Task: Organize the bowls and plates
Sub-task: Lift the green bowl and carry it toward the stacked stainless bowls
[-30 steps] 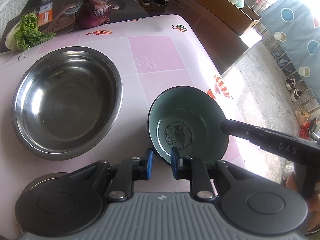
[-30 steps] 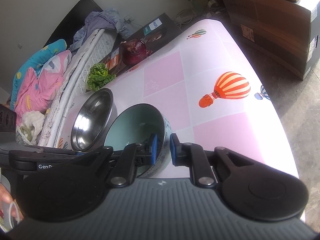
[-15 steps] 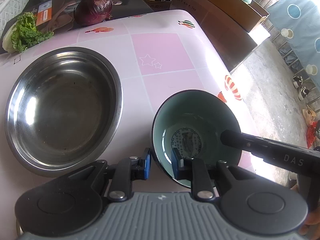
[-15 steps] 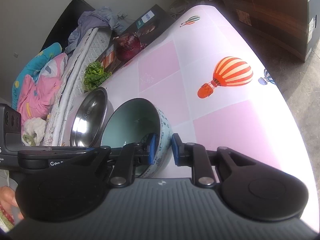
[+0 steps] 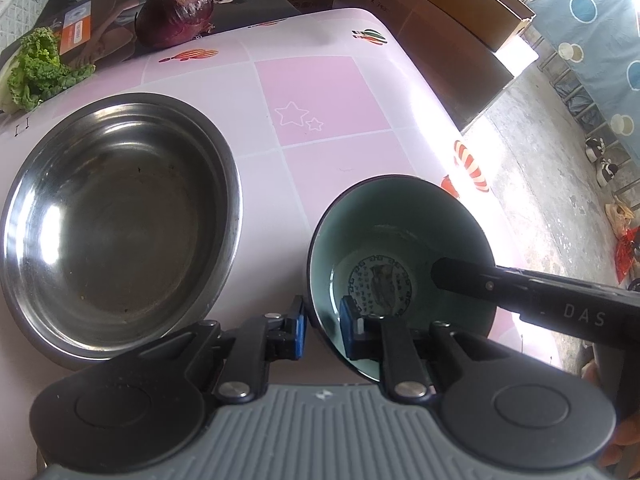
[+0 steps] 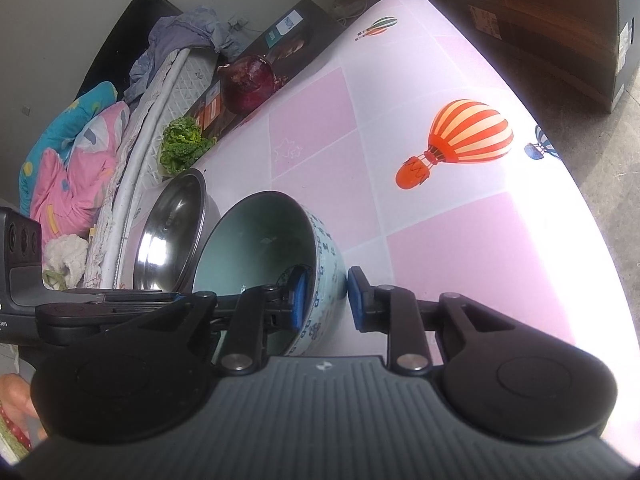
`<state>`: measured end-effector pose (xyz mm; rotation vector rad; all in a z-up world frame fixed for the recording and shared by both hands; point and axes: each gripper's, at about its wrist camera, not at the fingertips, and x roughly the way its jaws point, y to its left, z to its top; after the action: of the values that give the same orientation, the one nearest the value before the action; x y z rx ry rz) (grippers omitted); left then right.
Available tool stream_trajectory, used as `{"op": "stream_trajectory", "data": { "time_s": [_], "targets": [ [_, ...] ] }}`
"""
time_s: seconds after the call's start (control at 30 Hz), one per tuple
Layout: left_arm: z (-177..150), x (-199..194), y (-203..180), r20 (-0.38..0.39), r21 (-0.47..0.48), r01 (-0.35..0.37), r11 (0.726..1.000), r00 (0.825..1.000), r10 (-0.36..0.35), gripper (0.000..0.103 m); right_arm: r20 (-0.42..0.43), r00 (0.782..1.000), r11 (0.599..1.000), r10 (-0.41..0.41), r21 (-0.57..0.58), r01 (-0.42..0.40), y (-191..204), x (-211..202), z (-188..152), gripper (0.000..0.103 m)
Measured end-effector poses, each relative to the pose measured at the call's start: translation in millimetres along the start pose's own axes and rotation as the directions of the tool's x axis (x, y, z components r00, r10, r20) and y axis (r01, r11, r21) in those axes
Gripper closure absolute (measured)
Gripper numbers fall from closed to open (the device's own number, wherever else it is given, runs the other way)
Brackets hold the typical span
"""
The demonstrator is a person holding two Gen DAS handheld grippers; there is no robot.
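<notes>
Glossy steel bowl (image 5: pixel 116 220), glazed ceramic bowl (image 5: pixel 400 240)

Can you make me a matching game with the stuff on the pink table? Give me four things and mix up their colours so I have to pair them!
Things:
1. big bowl
2. small bowl
3. onion
4. lettuce

Colours:
A. leafy green
B. dark purple-red
C. shiny silver metal
D. pale blue-green inside, with a dark rim

Right pairs: 1-C, 2-D, 3-B, 4-A
</notes>
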<state>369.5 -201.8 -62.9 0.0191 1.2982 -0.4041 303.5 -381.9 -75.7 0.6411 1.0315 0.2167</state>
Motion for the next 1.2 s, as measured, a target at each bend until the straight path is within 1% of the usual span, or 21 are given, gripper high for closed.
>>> {"op": "stream_trajectory", "data": {
  "time_s": [0.3, 0.6, 0.9, 1.2],
  "targets": [
    [2, 0, 2, -0.01, 0.002, 0.011, 1.0, 1.0, -0.011, 0.085, -0.005, 1.0, 1.0, -0.007, -0.02, 0.007, 5, 2, 3, 0.082],
    [1, -5, 4, 0.004, 0.0, 0.009, 1.0, 1.0, -0.009, 0.085, -0.004, 1.0, 1.0, -0.003, -0.02, 0.003, 6, 2, 4, 0.082],
    [-1, -8, 4, 0.007, -0.001, 0.013, 1.0, 1.0, -0.013, 0.084, 0.004, 1.0, 1.0, -0.006, -0.029, 0.006, 11, -4, 4, 0.083],
    [-2, -17, 5, 0.021, 0.005, 0.024, 1.0, 0.999, -0.024, 0.084, 0.022, 1.0, 1.0, -0.009, -0.03, 0.009, 15, -19, 4, 0.083]
  ]
}}
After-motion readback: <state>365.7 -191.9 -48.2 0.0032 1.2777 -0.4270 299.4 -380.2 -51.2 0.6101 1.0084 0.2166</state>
